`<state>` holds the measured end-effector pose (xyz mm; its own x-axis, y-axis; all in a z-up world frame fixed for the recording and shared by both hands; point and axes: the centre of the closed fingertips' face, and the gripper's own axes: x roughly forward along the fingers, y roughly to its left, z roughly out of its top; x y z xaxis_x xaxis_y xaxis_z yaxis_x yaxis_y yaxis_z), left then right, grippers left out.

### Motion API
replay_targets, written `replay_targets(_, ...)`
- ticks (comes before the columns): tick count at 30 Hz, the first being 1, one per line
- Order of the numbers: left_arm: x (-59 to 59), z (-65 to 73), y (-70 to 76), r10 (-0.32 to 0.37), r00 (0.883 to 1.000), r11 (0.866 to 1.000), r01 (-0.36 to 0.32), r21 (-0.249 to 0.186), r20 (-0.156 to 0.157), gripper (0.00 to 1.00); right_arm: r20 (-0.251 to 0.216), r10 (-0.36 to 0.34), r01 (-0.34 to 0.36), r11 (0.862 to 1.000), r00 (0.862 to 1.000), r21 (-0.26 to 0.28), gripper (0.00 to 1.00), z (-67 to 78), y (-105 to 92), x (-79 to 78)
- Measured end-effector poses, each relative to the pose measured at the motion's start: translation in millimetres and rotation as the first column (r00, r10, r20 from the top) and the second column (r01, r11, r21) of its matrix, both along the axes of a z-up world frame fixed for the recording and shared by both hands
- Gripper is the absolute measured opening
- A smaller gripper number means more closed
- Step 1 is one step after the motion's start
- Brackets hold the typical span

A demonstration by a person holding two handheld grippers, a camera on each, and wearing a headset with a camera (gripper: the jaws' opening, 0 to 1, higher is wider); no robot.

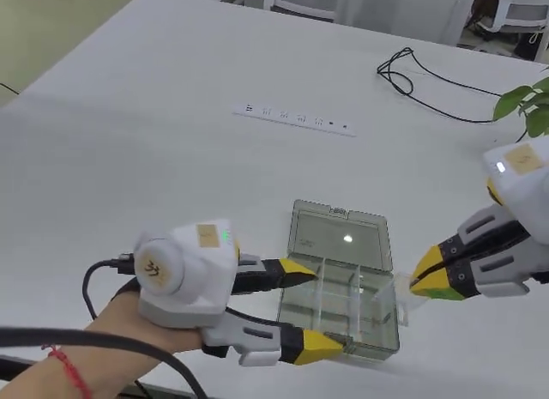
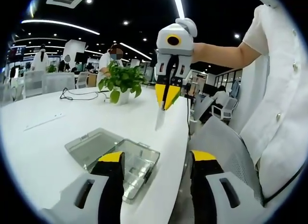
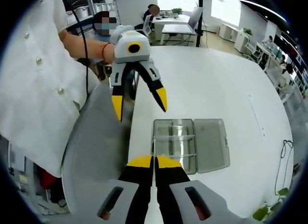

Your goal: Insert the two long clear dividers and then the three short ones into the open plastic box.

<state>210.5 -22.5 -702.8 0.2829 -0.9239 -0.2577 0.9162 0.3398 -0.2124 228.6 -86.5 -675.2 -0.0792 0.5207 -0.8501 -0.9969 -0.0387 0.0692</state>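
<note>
- Right gripper (image 1: 423, 281) — jaws clenched on 1 short clear divider (image 2: 159, 120), which sticks out past the tips, just beside the plastic box (image 1: 339, 232).
- Left gripper (image 1: 313, 305) — jaws released, holding nothing; the box's end lies between their tips.
- The divider looks light, thin, stiff and slick, so it may twist. It is best pinched on its flat faces near 1 edge, leaving the opposite edge free for the slots.

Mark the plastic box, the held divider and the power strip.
plastic box (image 1: 341, 238), head view, on its open lid.
clear divider (image 2: 160, 120), left gripper view, on its hanging lower end.
power strip (image 1: 296, 118), head view, its middle.
</note>
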Motion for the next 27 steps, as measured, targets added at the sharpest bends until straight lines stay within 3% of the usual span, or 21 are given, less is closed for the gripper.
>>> replay_targets(14, 7.9, -15.2, 19.1, 0.057, 0.998, 0.998, -0.056, 0.034, -0.01, 0.76, 0.048, -0.046, 0.049, 0.997, 0.998, -0.064, 0.03, -36.1, -6.3, 24.8)
replay_targets(16, 10.0, -16.1, 21.6, 0.067, 0.998, 0.997, -0.067, 0.037, -0.002, 0.8, 0.046, -0.045, 0.048, 0.996, 0.998, -0.071, 0.03, -47.1, -9.1, 29.1)
replay_targets(27, 12.5, -22.5, 29.4, 0.084, 0.996, 0.995, -0.084, 0.052, -0.007, 0.91, 0.043, -0.042, 0.047, 0.993, 0.998, -0.113, 0.03, -72.3, -9.1, 35.6)
